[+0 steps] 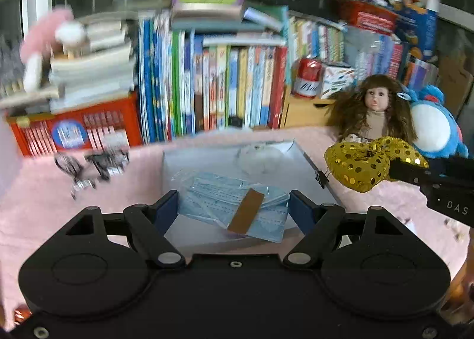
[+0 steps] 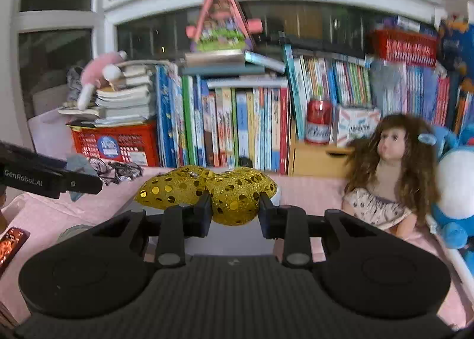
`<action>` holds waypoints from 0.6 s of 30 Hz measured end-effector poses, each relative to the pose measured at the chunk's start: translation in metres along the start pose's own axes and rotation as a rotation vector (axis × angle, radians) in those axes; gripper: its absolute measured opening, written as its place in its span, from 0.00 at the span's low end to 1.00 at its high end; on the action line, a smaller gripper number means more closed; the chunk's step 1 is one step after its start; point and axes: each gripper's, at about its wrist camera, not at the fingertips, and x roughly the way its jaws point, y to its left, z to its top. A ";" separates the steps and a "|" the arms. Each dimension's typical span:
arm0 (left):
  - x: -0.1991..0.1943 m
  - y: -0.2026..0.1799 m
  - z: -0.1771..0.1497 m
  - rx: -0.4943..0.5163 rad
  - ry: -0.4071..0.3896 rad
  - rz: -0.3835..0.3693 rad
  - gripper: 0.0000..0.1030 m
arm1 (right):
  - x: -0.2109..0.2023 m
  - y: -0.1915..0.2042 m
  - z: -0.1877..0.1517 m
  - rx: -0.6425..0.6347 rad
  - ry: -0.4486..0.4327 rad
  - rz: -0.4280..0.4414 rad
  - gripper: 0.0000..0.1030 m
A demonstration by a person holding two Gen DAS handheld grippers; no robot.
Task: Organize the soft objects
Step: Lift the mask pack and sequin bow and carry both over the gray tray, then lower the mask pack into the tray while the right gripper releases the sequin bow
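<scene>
My right gripper is shut on a gold sequined heart cushion and holds it in the air; it also shows in the left wrist view, just right of a clear plastic box. My left gripper is open, its fingers on either side of a pack of blue face masks that lies in the box. A clear dome-shaped item sits at the box's far end. A brown-haired doll sits at the right on the pink cloth.
A blue and white plush toy sits beside the doll. Binder clips and glasses lie left of the box. Books, a red crate, a red can and a pink plush line the back.
</scene>
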 end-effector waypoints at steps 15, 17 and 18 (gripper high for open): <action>0.154 0.040 0.026 -0.203 0.342 0.098 0.75 | 0.130 -0.007 0.015 0.029 0.415 -0.016 0.36; 0.167 0.042 0.023 -0.217 0.370 0.110 0.75 | 0.140 -0.004 0.013 0.013 0.440 -0.030 0.36; 0.173 0.044 0.022 -0.224 0.380 0.118 0.75 | 0.144 -0.003 0.012 0.004 0.447 -0.039 0.36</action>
